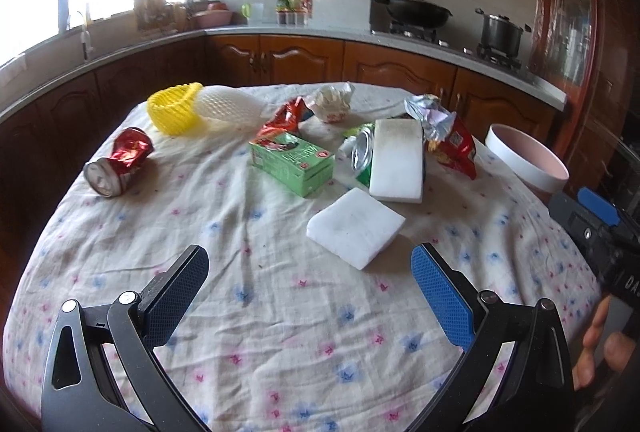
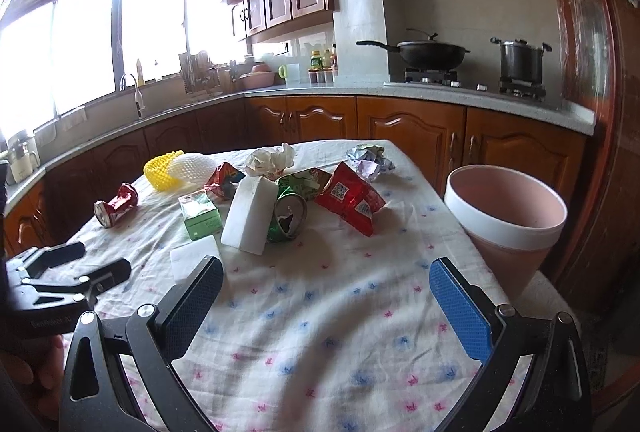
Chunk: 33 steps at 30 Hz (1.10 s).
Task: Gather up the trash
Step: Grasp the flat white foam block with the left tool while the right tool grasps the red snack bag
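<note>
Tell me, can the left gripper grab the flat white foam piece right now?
Probably yes. The left gripper is open, and the flat white foam piece lies on the tablecloth just ahead of its fingers with only bare cloth between them. The bigger foam block sits behind it, not in the way.

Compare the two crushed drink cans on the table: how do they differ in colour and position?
The red can lies alone near the table's left side, on bare cloth; the green can sits in the central pile, against the tilted white foam block. The red can shows its closed base to the left wrist camera; the green can shows its opened top. Both are dented and lie on their sides.
</note>
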### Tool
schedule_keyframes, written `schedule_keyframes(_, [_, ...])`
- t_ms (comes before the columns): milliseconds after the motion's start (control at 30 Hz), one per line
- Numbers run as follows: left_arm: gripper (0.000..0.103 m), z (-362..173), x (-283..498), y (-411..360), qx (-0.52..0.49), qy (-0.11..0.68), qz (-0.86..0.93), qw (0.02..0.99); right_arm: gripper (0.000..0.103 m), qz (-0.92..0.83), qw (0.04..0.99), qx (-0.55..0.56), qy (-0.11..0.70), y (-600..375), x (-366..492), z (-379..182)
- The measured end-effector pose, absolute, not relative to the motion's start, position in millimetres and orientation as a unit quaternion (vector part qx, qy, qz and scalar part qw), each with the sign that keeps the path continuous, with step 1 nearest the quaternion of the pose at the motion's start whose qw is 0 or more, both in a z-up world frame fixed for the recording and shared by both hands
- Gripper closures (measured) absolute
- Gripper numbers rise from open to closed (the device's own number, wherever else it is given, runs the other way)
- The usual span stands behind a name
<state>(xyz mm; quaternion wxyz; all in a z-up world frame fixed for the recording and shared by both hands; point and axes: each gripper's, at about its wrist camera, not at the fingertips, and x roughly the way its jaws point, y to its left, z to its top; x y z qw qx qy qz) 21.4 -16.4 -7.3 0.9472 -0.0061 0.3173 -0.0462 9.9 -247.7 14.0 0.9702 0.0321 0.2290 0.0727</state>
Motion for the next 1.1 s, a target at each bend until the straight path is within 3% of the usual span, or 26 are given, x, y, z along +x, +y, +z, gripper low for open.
schedule_keyframes(433, [0.000, -16, 64, -36, 0.036, 0.371, -0.120, 0.920, 0.002, 0.101, 0.953, 0.077, 0.274, -268, 66, 18])
schedule_keyframes(633, [0.000, -21, 79, -41, 0.050, 0.386, -0.131, 0.912, 0.022, 0.107, 0.945, 0.079, 0.300, -268, 109, 23])
schedule_keyframes(1000, [0.000, -36, 102, -48, 0.070, 0.416, -0.160, 0.893, 0.040, 0.100, 0.927, 0.080, 0.352, -261, 184, 9])
schedule_keyframes(1100, [0.005, -39, 105, -50, 0.070, 0.420, -0.165, 0.889, 0.059, 0.100, 0.920, 0.085, 0.370, -260, 197, -2])
